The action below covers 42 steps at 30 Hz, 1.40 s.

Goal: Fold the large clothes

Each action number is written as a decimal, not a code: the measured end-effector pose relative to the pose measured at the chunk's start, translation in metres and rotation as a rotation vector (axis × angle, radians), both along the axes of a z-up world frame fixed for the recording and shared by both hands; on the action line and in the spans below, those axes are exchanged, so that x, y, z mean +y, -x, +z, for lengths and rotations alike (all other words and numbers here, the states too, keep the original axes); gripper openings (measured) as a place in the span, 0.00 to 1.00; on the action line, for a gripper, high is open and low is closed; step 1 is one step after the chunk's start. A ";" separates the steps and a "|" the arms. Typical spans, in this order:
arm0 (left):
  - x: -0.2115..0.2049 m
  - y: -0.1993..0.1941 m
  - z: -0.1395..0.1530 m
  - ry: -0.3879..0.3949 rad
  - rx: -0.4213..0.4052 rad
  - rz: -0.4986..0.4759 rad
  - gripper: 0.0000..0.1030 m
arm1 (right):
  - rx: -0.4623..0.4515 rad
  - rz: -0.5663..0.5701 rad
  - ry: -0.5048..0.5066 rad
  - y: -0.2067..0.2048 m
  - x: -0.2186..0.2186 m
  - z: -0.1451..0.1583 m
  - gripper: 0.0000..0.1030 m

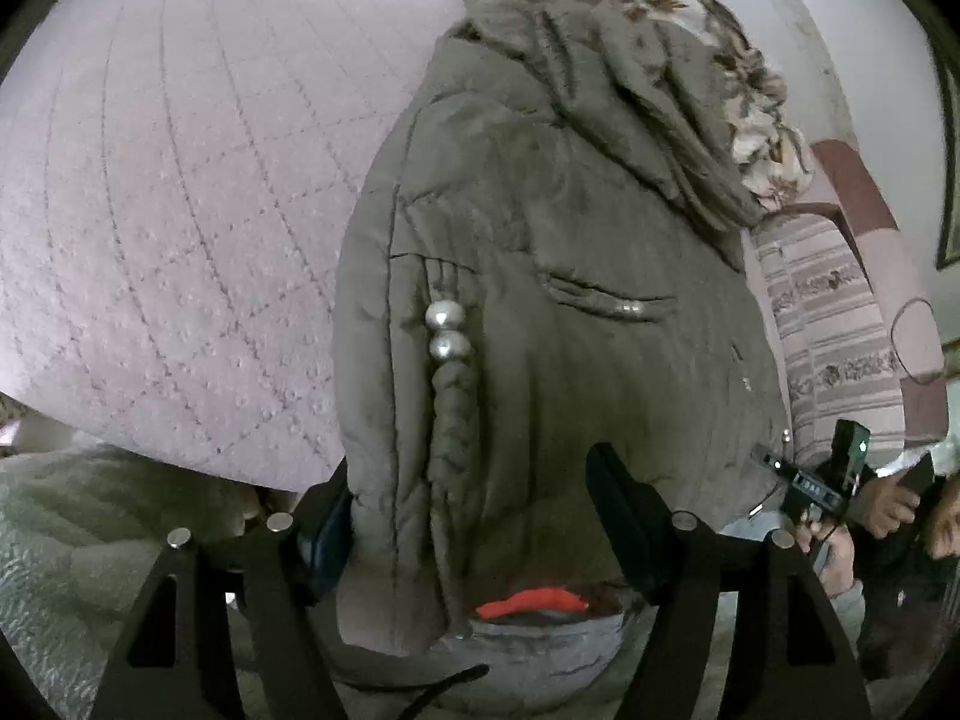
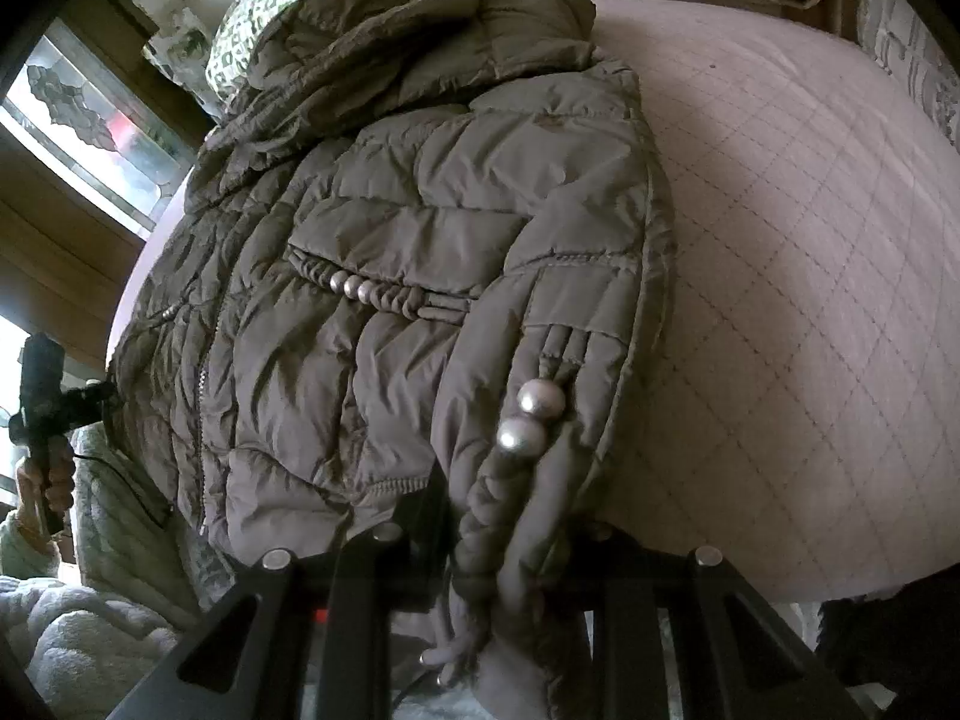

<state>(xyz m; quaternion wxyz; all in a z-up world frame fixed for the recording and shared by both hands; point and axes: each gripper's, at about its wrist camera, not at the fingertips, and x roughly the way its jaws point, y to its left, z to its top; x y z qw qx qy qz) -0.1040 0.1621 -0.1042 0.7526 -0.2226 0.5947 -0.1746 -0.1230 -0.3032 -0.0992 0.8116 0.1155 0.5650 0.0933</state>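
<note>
Both views are dim and flat, with soft daylight entering through the window (image 2: 90,138), which blows out to white at its lower edge. Fisheye distortion bends the bed (image 1: 180,210) outward, black corners vignette each frame, and the nearest jacket (image 2: 510,600) fabric blurs.

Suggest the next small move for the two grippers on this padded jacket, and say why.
Probably draw the left gripper back off the jacket: its jaws stand apart at the hem, pressing nothing. The right gripper is shut on the sleeve cuff, which already lies folded across the front.
</note>
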 end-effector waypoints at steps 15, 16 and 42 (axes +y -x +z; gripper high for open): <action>-0.032 0.012 0.012 -0.254 -0.153 -0.169 0.17 | 0.009 0.011 0.077 -0.003 0.009 0.003 0.25; -0.036 0.012 0.015 -0.279 -0.167 -0.179 0.16 | 0.012 0.014 0.087 -0.003 0.009 0.004 0.25; -0.034 -0.012 0.088 -0.105 -0.281 -0.121 0.13 | -0.116 0.012 0.033 -0.011 0.006 0.071 0.25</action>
